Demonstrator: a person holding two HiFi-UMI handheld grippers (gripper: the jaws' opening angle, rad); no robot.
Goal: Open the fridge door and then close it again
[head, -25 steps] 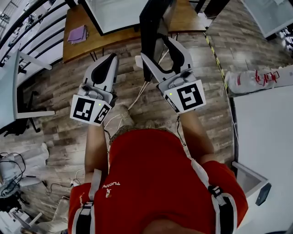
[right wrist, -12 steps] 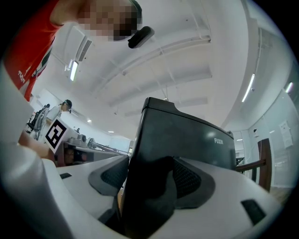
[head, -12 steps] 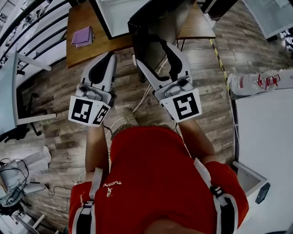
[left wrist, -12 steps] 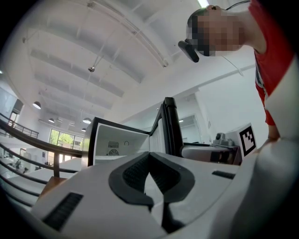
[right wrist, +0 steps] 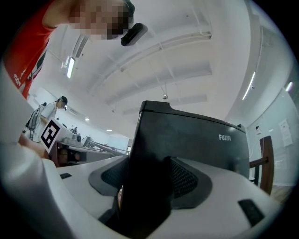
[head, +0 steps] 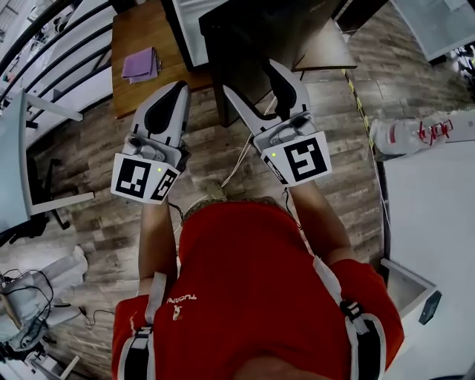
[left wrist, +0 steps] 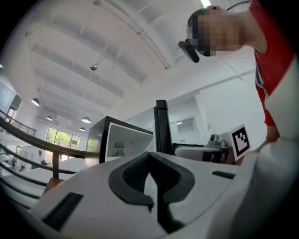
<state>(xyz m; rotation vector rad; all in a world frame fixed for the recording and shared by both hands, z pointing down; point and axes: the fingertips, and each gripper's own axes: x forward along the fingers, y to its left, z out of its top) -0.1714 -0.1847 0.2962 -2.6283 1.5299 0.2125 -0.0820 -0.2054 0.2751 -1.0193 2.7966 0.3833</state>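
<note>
A small black fridge stands on a wooden table (head: 137, 37) at the top of the head view. Its white inside (head: 194, 22) shows to the left of the black door (head: 274, 30), which stands partly open. My right gripper (head: 252, 82) is shut on the door's free edge. In the right gripper view the dark door panel (right wrist: 196, 140) fills the gap between the right gripper's (right wrist: 149, 182) pads. My left gripper (head: 180, 87) hangs shut and empty just left of the door. The left gripper (left wrist: 152, 175) looks at the fridge body (left wrist: 124, 144) and the door's edge (left wrist: 162, 128).
A purple cloth (head: 139, 64) lies on the wooden table left of the fridge. Cables (head: 237, 159) trail over the wood floor below the grippers. A white table (head: 430, 215) fills the right side, with striped tape (head: 356, 104) on the floor beside it.
Both grippers have moved forward toward the fridge, the right one carrying the door edge with it. The door has swung round and covers more of the white inside.
</note>
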